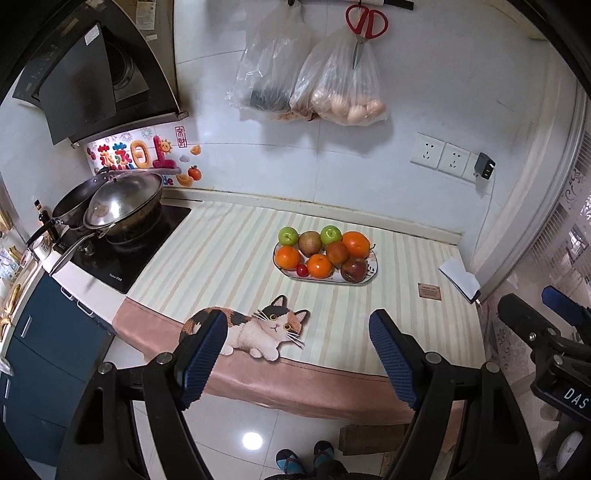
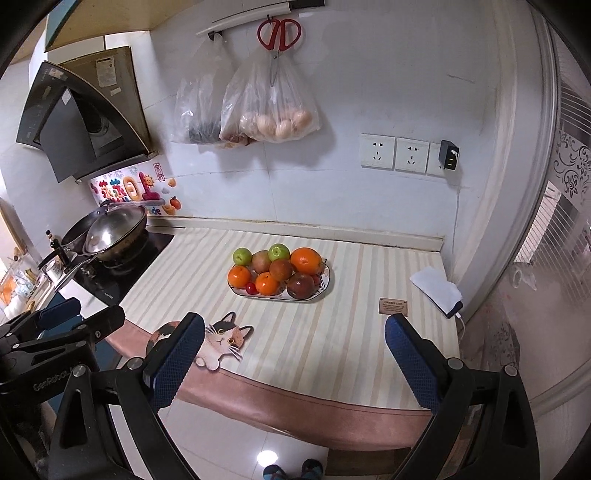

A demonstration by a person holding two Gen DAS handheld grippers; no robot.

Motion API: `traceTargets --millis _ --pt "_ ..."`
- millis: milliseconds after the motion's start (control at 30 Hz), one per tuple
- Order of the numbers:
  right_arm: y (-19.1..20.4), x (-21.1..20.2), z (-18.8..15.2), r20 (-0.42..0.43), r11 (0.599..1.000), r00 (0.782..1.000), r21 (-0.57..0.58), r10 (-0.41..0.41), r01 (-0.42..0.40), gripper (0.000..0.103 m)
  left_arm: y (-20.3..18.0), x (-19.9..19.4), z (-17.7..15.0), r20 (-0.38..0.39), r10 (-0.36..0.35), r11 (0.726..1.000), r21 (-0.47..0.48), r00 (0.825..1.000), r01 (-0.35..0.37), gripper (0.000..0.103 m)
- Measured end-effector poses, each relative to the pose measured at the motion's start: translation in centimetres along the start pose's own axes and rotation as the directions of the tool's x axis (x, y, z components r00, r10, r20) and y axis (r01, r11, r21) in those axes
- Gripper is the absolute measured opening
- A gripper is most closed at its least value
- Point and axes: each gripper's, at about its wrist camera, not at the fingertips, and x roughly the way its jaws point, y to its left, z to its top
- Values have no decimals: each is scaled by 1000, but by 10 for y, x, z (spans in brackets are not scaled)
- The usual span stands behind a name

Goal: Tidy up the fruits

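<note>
A: What takes up the most room here?

B: The counter point(image 1: 229, 258), under a striped cloth point(image 2: 332, 350) with a cat picture point(image 1: 266, 328) printed near its front edge. I'll place everything else from the fruit plate point(image 2: 325, 286), which sits around the middle of the cloth, toward the wall.

A: Next largest?

B: The range hood point(image 1: 92, 74), high and far to the left of the plate. Below it a wok point(image 2: 110, 236) stands on a black stove point(image 1: 147, 251), also left of the plate. Two plastic bags point(image 1: 306, 74) hang on the wall above the plate, with red scissors point(image 2: 279, 33) above them.

A: And the tools?

B: The left tool point(image 1: 297, 360) hovers in front of the plate, off the counter's front edge, fingers wide apart and holding nothing. The right tool point(image 2: 293, 360) is likewise in front of the plate, spread and empty.

A: The fruit itself?

B: All on the plate: oranges point(image 2: 306, 260), brownish-red fruits point(image 1: 354, 269), two green apples point(image 1: 288, 235) at the back, and one small red fruit point(image 2: 252, 288) at the front left.

A: Anything smaller?

B: Wall sockets point(image 2: 395, 153) up right of the plate; a white cloth point(image 2: 436, 290) and small brown tag point(image 1: 429, 291) to its right.
</note>
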Motion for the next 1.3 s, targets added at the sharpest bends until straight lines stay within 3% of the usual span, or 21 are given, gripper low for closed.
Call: traceTargets --millis 233,367,533,1300 --pt "-12 0 2 5 1000 1000 9 10 -10 103 -7 -1 -3 11 25 1000 -6 1000 -25 78" --pt "-18 14 6 -2 1000 1000 17 6 -6 103 -8 10 0 9 37 999 -16 999 -36 95" --pt "-23 43 13 -20 1000 1000 22 -2 3 103 -7 29 4 -1 65 998 -21 998 -65 100" --pt "-18 159 43 -98 1000 995 -13 -18 17 103 -7 113 39 -56 143 989 -23 988 -144 101"
